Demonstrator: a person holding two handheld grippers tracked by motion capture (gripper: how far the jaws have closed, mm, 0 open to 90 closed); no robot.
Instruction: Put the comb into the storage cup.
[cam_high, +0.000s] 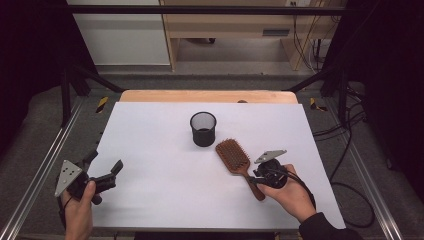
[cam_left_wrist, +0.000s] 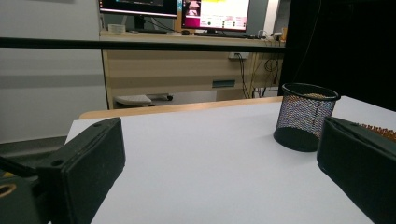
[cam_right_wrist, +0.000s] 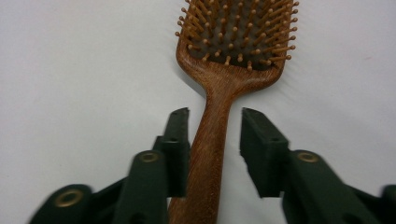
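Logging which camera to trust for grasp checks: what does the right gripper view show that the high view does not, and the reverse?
Right gripper view alone: its open jaws straddling the hairbrush handle, one touching, a gap at the other.
High view alone: the mesh cup, the left gripper near the table edge, both hands.
Shared: the wooden brush lying bristles up, with the right gripper at its handle.

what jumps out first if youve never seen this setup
A brown wooden paddle hairbrush lies bristles up, right of centre on the white table, and the right gripper straddles its handle with open jaws, the left-hand one close against the wood and the other apart. Behind the brush a black wire-mesh cup stands upright mid-table. The left gripper is open over the table's near left edge.
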